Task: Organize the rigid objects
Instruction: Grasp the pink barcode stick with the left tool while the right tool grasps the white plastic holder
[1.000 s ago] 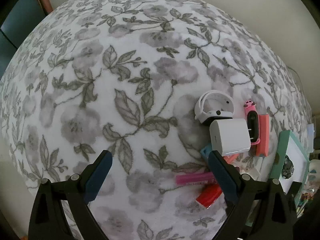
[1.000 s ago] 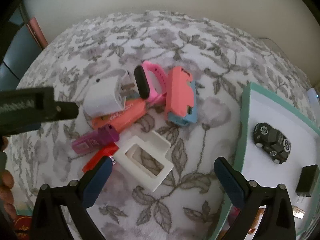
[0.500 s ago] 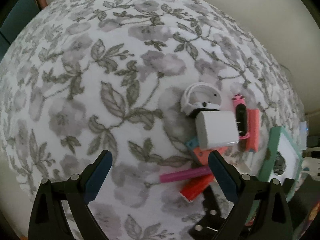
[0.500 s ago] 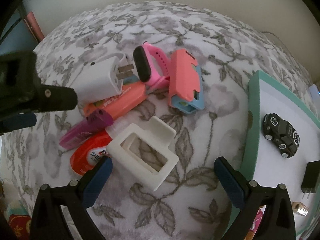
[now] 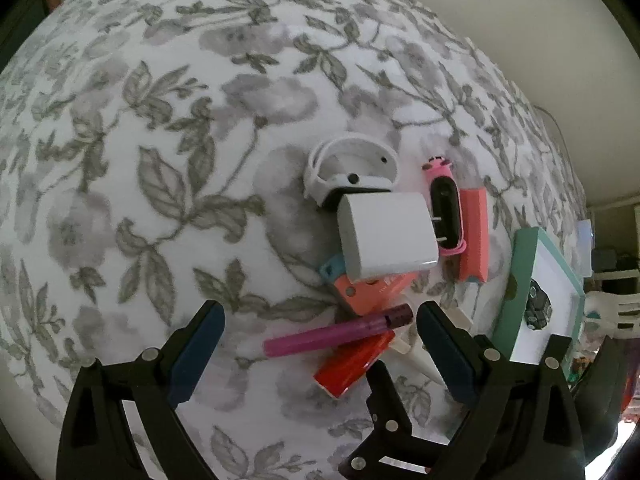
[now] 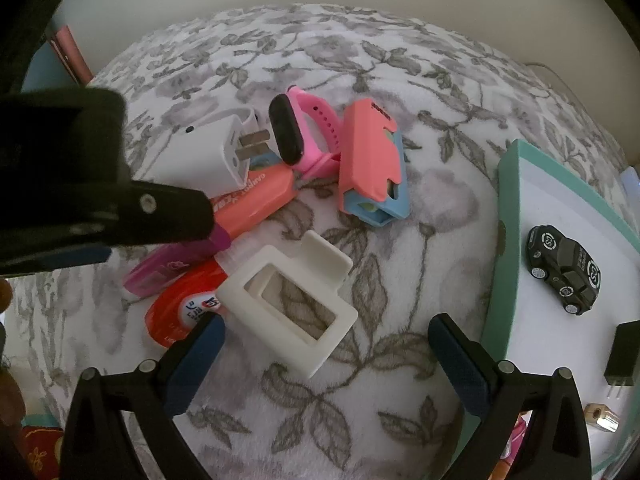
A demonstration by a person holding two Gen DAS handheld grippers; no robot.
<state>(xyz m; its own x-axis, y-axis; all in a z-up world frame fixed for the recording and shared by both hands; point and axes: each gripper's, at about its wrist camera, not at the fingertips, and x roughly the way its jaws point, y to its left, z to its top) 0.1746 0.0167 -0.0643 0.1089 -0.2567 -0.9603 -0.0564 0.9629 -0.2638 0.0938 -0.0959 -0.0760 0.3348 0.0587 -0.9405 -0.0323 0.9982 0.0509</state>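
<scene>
Where clutter lies — two chargers (image 6: 208, 160) (image 6: 622, 356), two watches (image 6: 304, 136) (image 5: 352, 168).

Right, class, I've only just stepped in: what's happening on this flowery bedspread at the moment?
A person is tidying small items with two hand-held tongs. Both the left tongs and the right tongs are open and hold nothing. The right tongs hover above a white plastic frame, beside a pile with a white charger, a pink watch and a purple pen. A teal tray to the right already holds a black toy car and a black plug.
</scene>
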